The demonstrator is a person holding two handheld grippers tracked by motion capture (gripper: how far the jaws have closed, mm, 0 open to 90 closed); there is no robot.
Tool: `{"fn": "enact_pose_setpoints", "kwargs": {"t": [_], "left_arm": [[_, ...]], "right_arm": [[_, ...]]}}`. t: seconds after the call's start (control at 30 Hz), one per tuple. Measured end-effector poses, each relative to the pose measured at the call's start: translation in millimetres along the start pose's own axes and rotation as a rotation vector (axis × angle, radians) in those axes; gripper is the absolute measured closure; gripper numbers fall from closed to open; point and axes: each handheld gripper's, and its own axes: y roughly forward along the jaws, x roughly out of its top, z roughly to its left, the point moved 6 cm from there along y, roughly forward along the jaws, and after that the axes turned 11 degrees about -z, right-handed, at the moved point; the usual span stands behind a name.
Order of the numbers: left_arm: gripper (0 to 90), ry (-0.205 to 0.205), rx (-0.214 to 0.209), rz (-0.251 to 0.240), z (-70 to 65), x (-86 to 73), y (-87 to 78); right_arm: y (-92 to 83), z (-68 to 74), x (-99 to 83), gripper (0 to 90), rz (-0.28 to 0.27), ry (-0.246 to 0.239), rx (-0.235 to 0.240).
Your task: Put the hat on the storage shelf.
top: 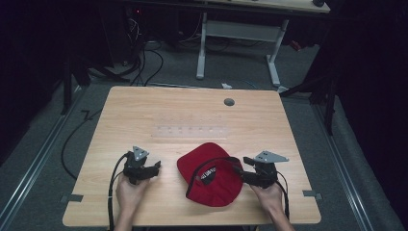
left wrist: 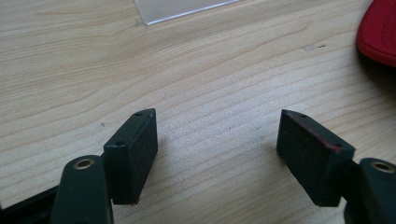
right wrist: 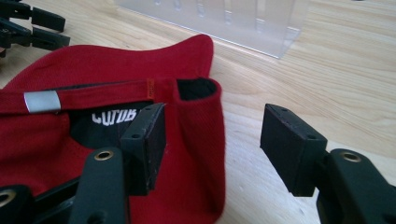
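Nearest the lens in the right gripper view, the right tool (right wrist: 212,140) stands spread, one jaw over the red cap's (right wrist: 93,140) open underside and the other out over bare wood, with the cap's side wall between them but no pad pressing on it. From the high view the cap (top: 211,175) lies upside down on the wooden surface (top: 192,115), toward six o'clock and a little right of centre, its brim pointing toward eleven o'clock and the black inner label facing up. The right tool (top: 245,169) sits at the cap's three o'clock edge; the left tool (top: 156,168) rests at the cap's nine o'clock side, near it but apart.

In the left gripper view, the left tool (left wrist: 217,140) is also spread wide, with nothing but wood grain between its pads and a sliver of the cap (left wrist: 378,32) at two o'clock. A clear plastic rack (top: 190,131) lies at the cap's twelve o'clock, just beyond the brim.

My reading is that the step in hand is a grasp on the cap's back rim, not yet made. The next move calls for bringing the right pads together on the fabric wall beside the strap (right wrist: 88,95), squarely enough that the soft cloth does not slip, while the left tool comes in to the brim side to steady or lift.
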Motion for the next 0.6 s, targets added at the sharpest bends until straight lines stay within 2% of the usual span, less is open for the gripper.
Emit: {"fn": "enact_pose_setpoints", "kwargs": {"t": [0.43,0.6], "left_arm": [[29.4,0.002,0.0,0.001,0.1,-0.1,-0.1],[29.3,0.002,-0.001,0.001,0.0,-0.2,-0.1]], "right_arm": [[32.8,2.4,-4.8,42.7,0.063,0.009,0.035],[41.8,2.7,-9.6,47.6,0.081,0.006,0.041]]}}
